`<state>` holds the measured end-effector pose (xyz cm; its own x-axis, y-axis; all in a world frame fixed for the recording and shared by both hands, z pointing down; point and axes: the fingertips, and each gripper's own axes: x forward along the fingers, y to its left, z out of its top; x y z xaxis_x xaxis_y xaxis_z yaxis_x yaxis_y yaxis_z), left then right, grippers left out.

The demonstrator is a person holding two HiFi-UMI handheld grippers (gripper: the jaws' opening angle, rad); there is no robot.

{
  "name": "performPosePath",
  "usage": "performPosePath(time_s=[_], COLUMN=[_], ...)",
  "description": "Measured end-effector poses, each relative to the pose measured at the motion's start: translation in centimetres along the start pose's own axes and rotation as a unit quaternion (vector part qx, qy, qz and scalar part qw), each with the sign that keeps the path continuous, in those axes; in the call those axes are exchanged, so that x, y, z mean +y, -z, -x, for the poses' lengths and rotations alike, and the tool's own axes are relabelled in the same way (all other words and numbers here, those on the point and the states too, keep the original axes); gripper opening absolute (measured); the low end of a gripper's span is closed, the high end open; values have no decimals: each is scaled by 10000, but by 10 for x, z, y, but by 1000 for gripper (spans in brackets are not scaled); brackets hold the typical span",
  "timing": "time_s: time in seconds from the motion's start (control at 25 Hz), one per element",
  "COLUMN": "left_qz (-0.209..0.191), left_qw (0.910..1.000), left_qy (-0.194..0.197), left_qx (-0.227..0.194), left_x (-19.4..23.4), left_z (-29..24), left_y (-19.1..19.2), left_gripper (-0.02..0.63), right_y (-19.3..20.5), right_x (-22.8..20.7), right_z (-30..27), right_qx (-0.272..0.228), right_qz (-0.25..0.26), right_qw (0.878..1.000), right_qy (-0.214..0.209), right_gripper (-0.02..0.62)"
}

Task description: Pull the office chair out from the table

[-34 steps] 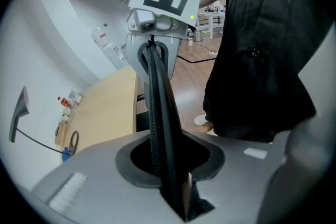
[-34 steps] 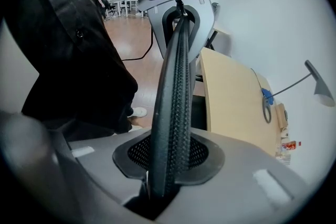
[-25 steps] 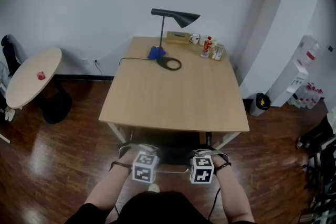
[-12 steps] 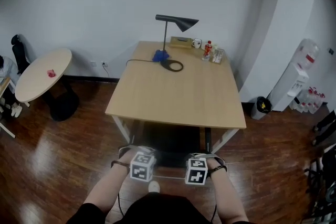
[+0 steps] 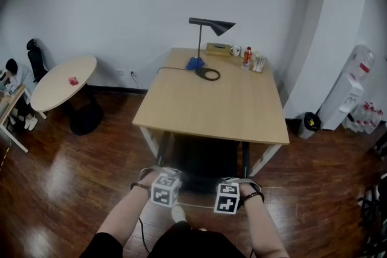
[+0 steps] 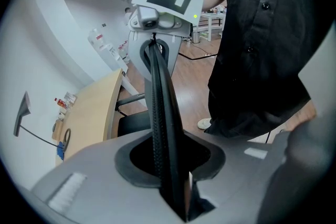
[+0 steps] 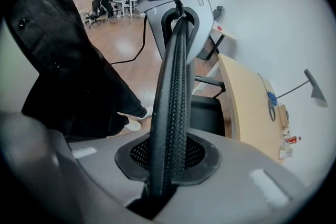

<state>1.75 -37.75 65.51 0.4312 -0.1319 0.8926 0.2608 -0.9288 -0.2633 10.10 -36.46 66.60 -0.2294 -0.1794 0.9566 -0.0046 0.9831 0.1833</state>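
The black office chair (image 5: 204, 161) stands at the near edge of the wooden table (image 5: 211, 107), its seat partly under the top. My left gripper (image 5: 159, 174) is shut on the top rim of the mesh backrest (image 6: 160, 105), which runs up between its jaws (image 6: 167, 165). My right gripper (image 5: 237, 182) grips the same rim (image 7: 176, 81) further right. Its jaws have just been closing, and their pads (image 7: 168, 157) press on the rim. Each gripper view shows the other gripper on the far end of the rim.
A black desk lamp (image 5: 208, 24), a mug and bottles (image 5: 248, 56) stand at the table's far end. A round table (image 5: 63, 81) and a seated person (image 5: 15, 72) are at left. A bin (image 5: 311, 122) and a water dispenser (image 5: 357, 78) are at right.
Both grippers and the backrest have drawn back from the table. The table now lies farther from me, and more of the chair shows beyond its near edge.
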Motion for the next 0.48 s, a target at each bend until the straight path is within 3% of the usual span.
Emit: performPosePath(time_s=[0.48], left_qz=[-19], left_qw=[10000], left_qy=[36], left_qx=[-38], left_x=[-38], left_z=[10], left_y=[-10], left_gripper=[97], right_y=[-8], right_x=[39], right_z=[7], right_qx=[40], right_qz=[-65], right_qw=[9999], right_qy=[-75], right_gripper=[77])
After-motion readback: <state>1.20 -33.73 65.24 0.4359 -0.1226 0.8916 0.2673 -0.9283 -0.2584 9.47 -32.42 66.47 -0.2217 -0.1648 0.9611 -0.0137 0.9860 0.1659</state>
